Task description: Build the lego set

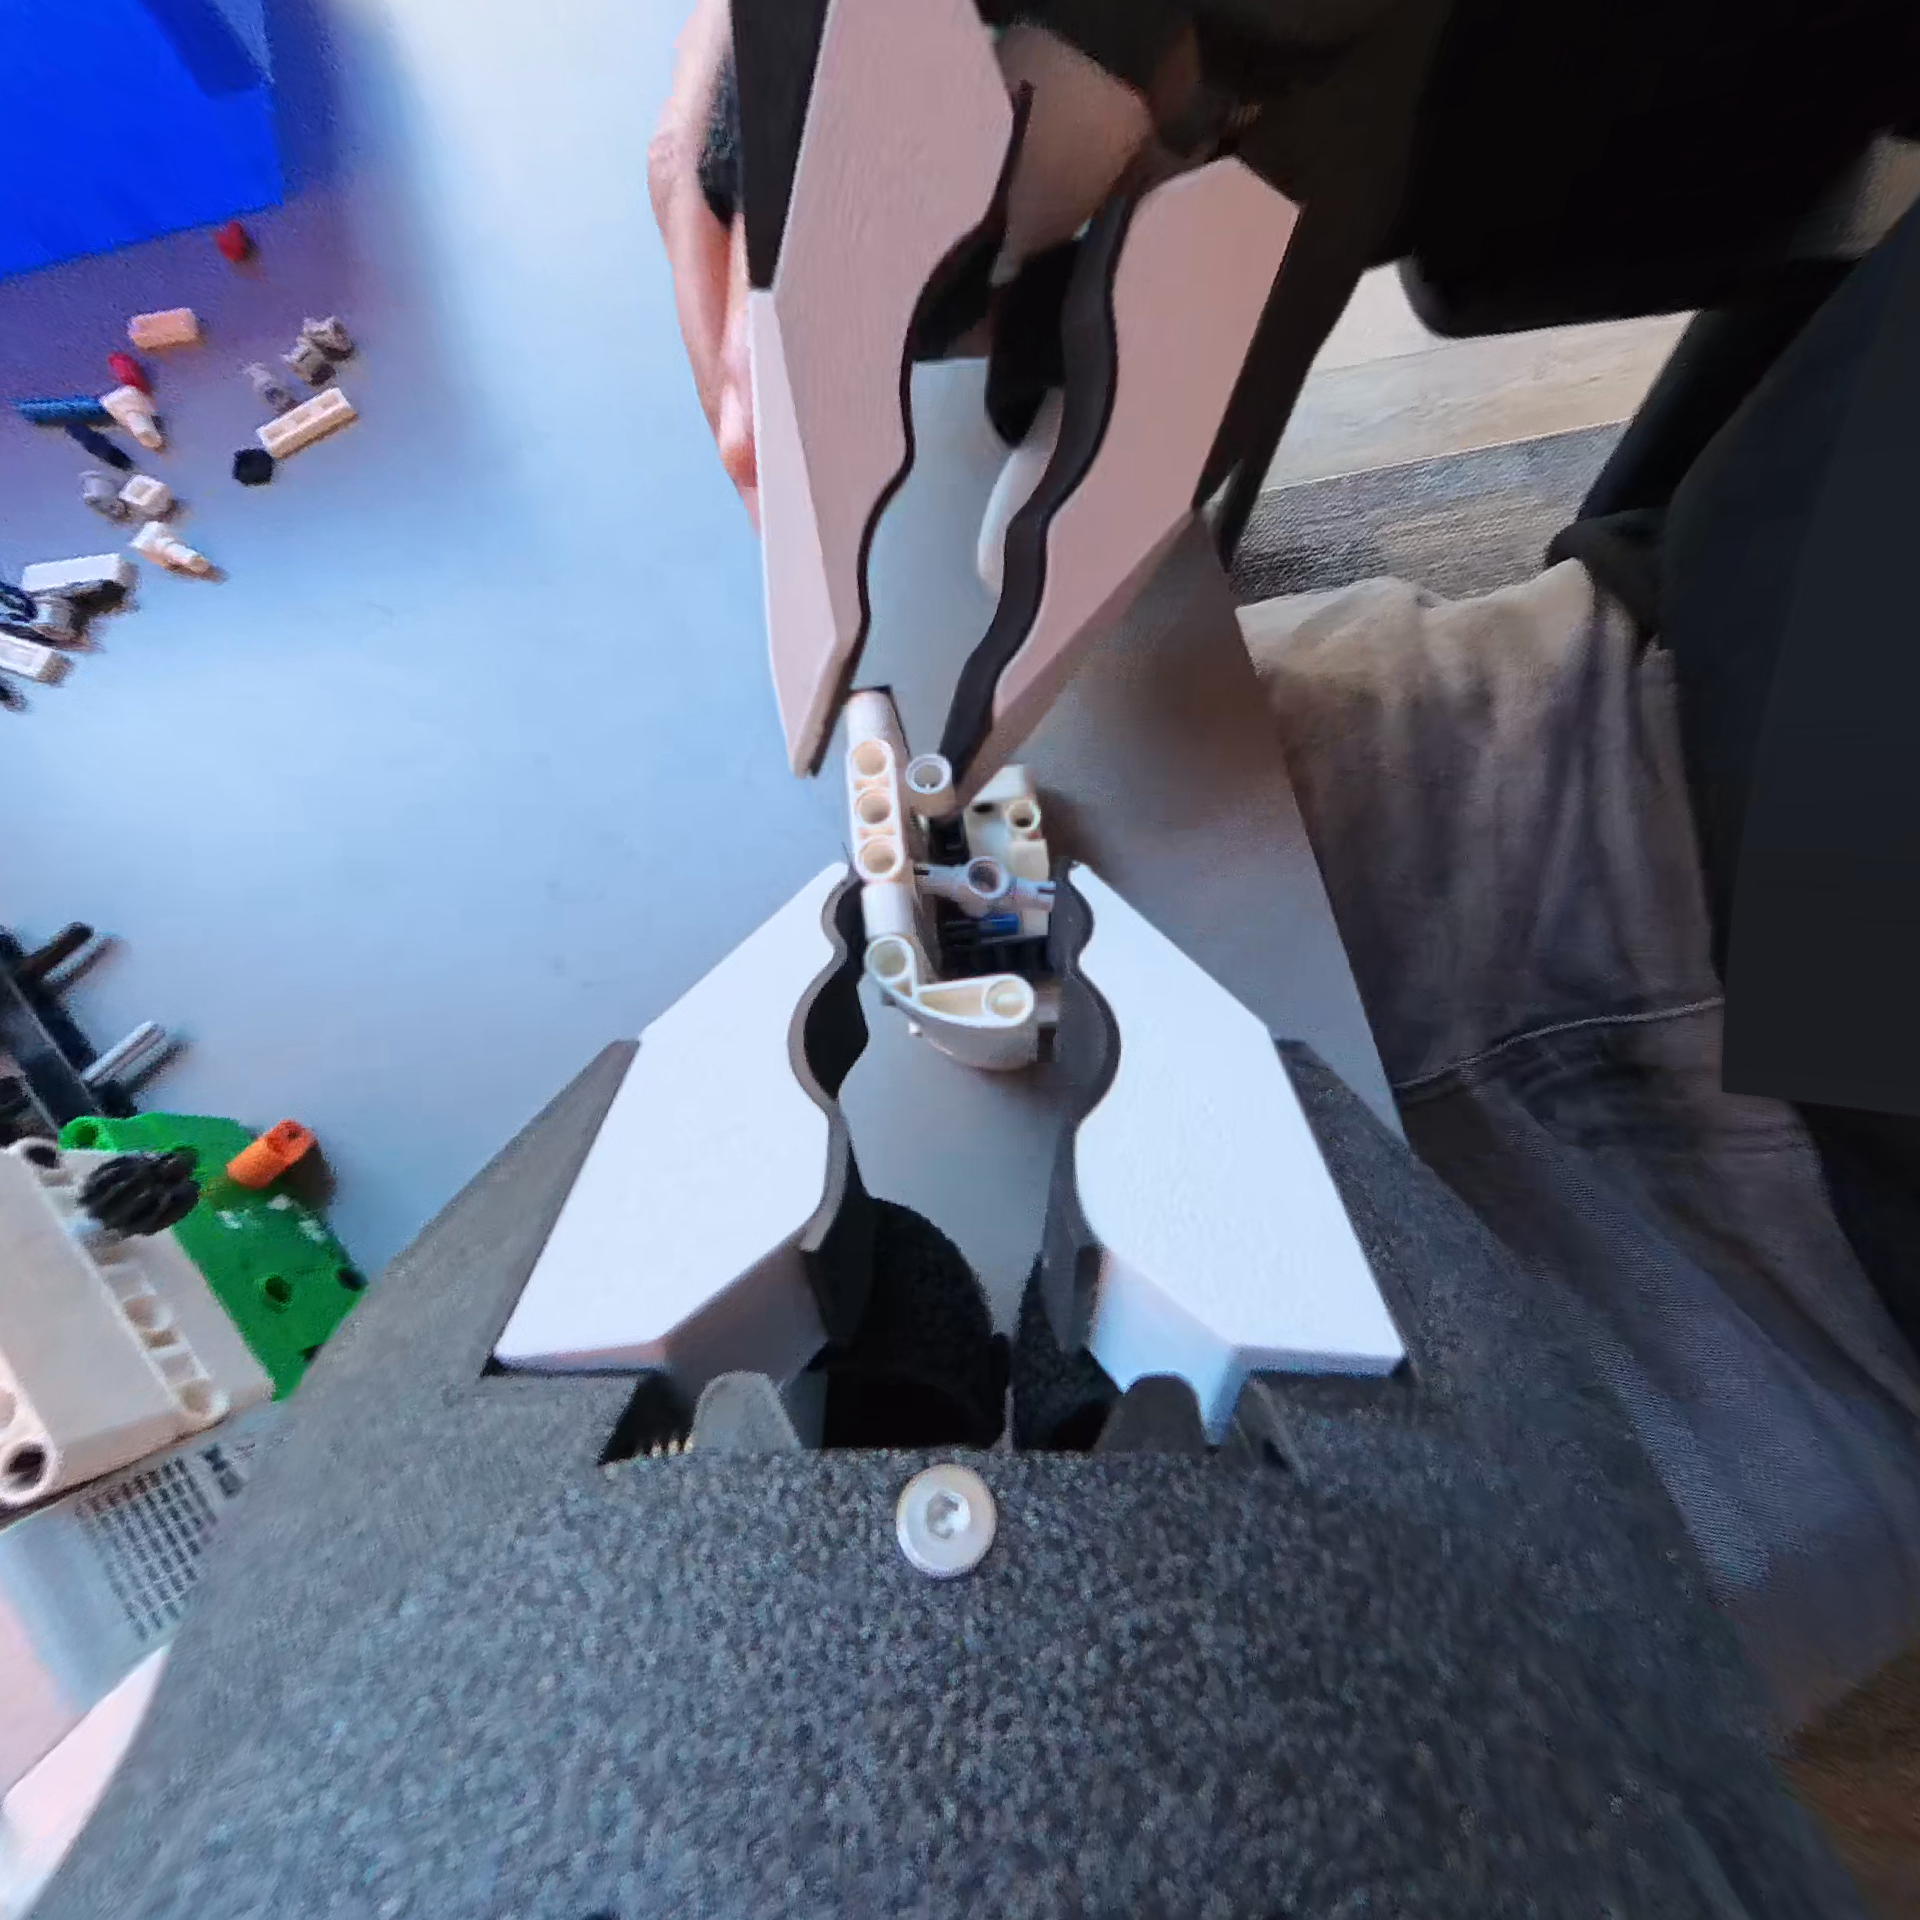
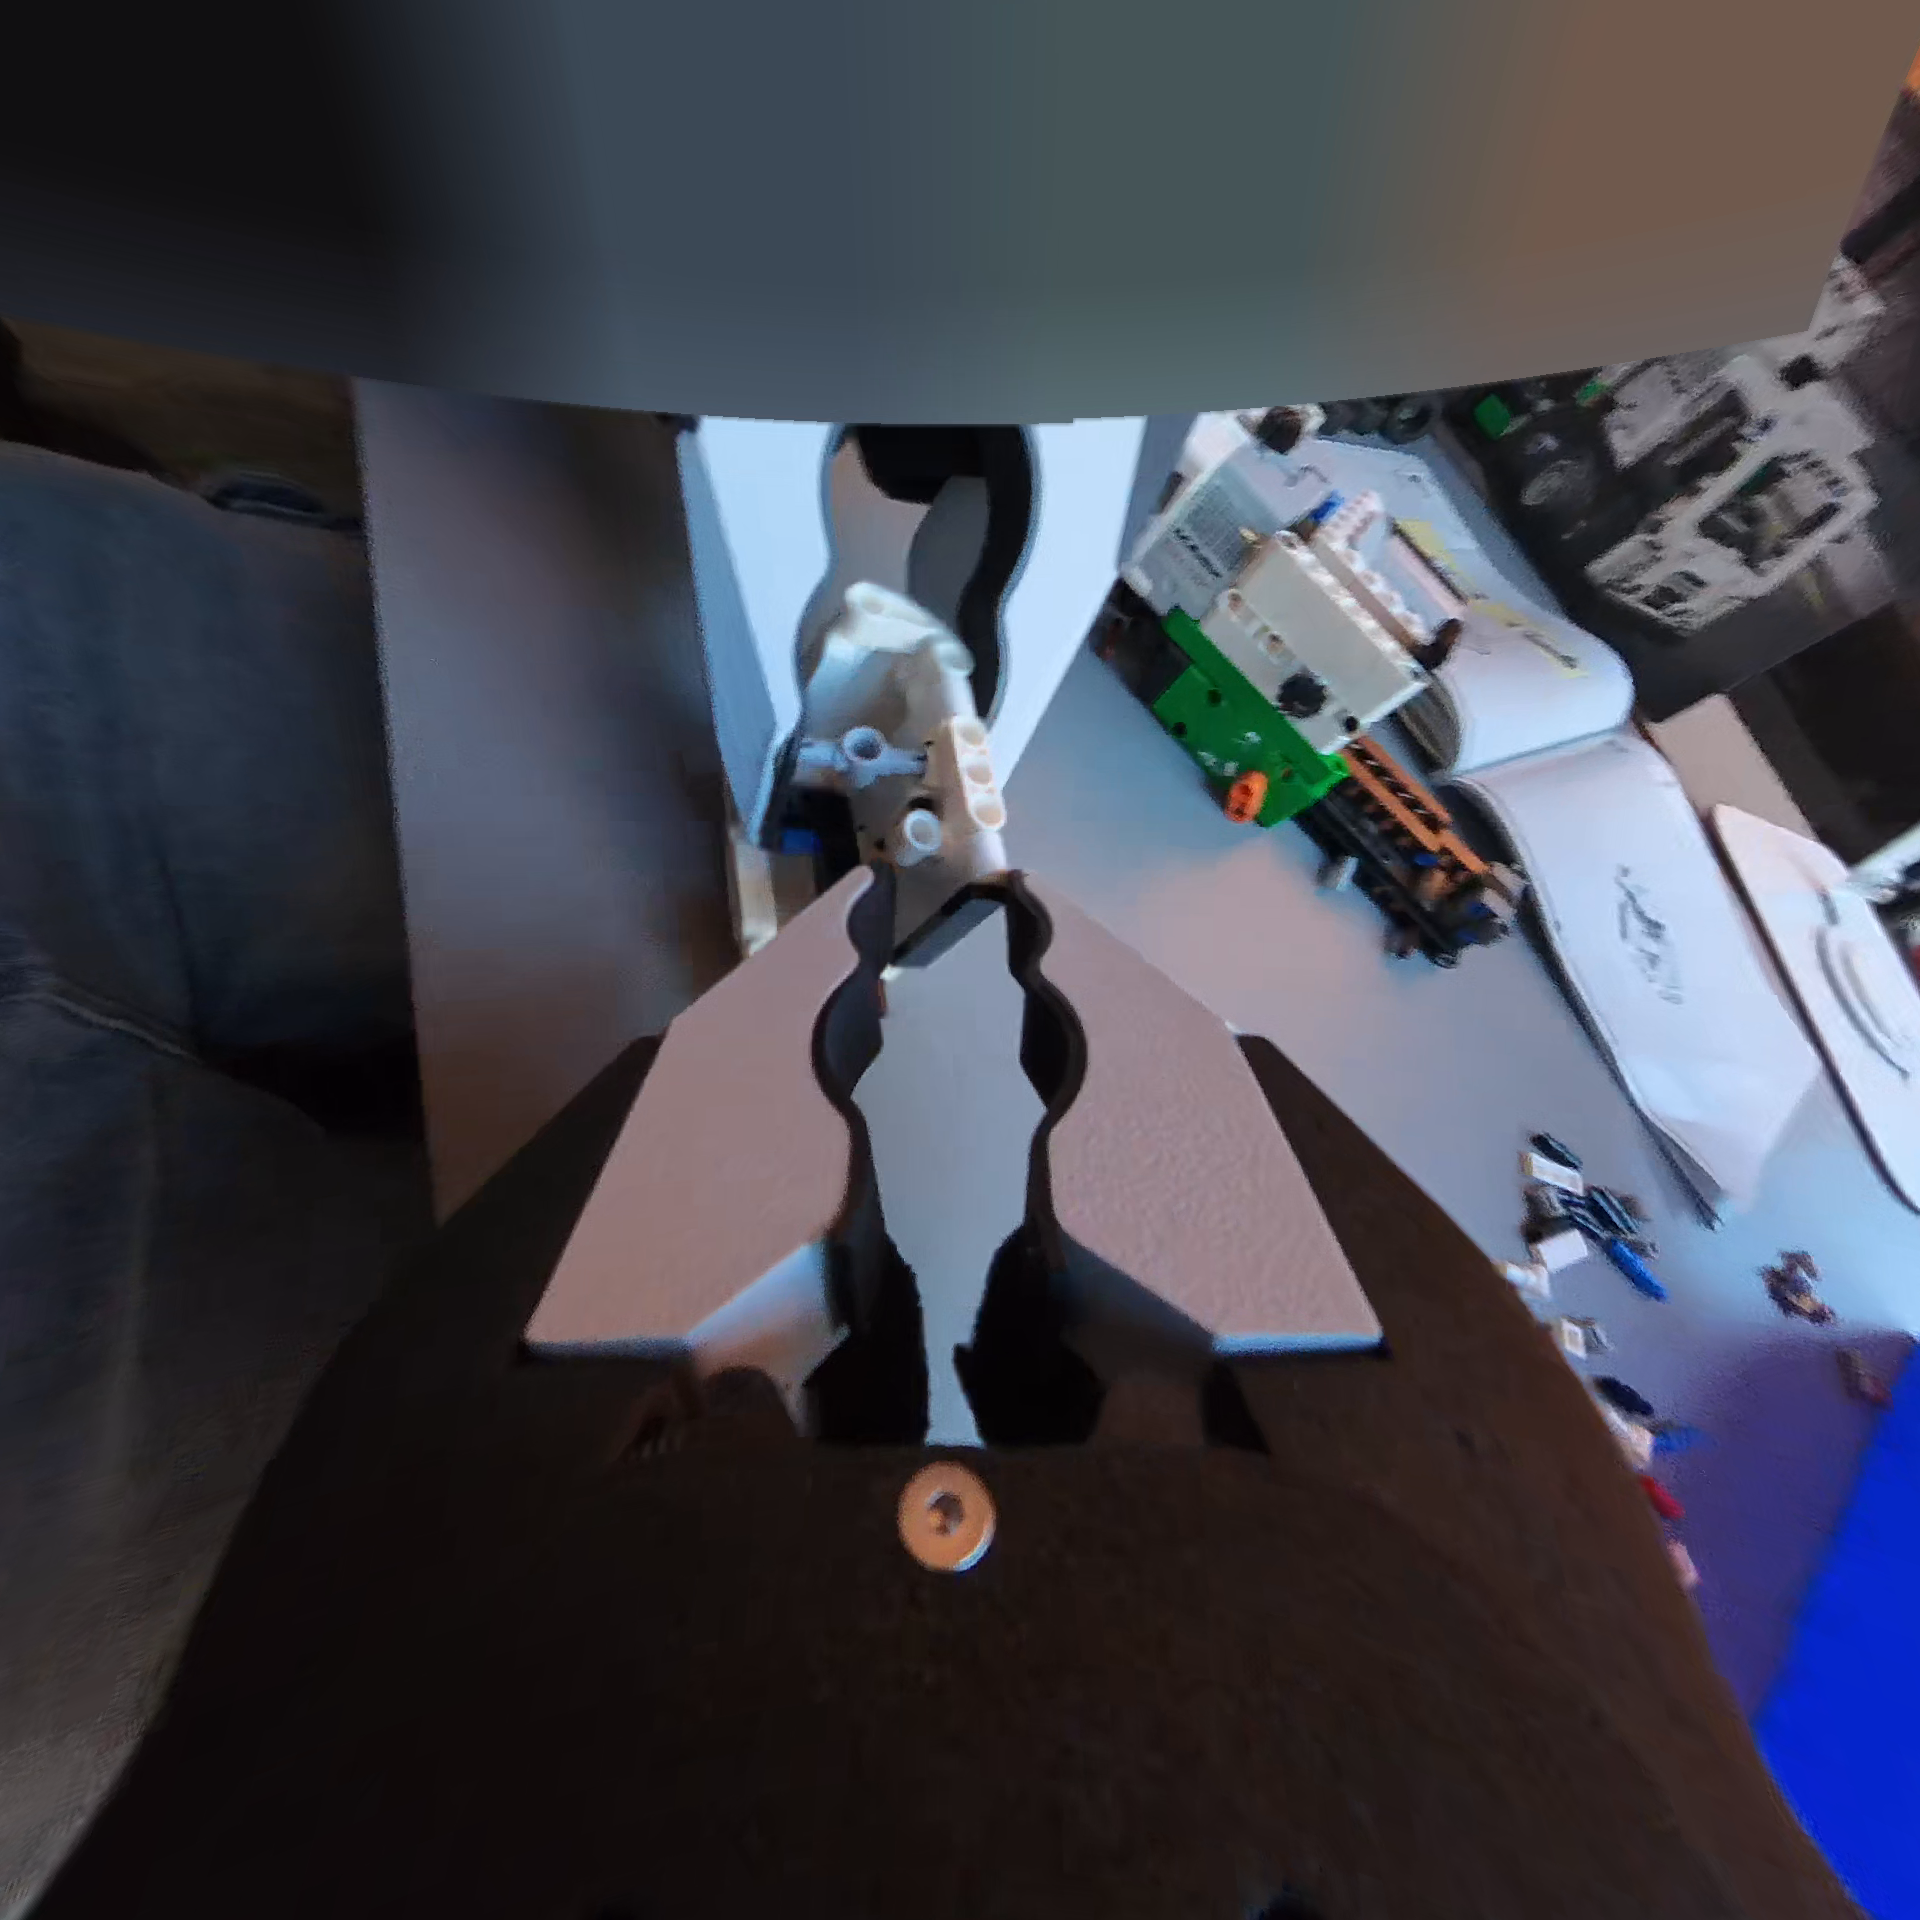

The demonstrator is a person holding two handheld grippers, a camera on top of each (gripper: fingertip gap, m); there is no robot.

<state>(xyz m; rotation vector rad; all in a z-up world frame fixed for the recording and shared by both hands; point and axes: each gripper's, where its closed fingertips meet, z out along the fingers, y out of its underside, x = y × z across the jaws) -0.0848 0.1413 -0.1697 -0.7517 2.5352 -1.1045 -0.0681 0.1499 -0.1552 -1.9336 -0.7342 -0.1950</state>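
Note:
My left gripper (image 1: pixel 966 904) is shut on a small white Lego sub-assembly (image 1: pixel 971 1013), held above the table's edge. The assembly has a white holed beam (image 1: pixel 875 805), a curved white panel and a light grey cross connector (image 1: pixel 982 881). My right gripper (image 1: pixel 888 748) comes in from above, its jaws closed on the beam's upper end. In the right wrist view, my right gripper (image 2: pixel 945 894) grips that beam end (image 2: pixel 940 925). The assembly (image 2: pixel 894 665) and the left gripper's fingers (image 2: pixel 727 582) lie beyond. A short grey pin (image 2: pixel 920 831) sticks out near the tips.
A larger green and white build (image 1: pixel 208 1247) (image 2: pixel 1247 696) lies on the white table (image 1: pixel 468 675) on an open instruction booklet (image 2: pixel 1662 935). Loose small pieces (image 1: pixel 156 468) (image 2: pixel 1579 1226) are scattered nearby. A blue object (image 1: pixel 125 104) lies at the table's far side. A person's grey trousers (image 1: pixel 1507 831) are beside the table edge.

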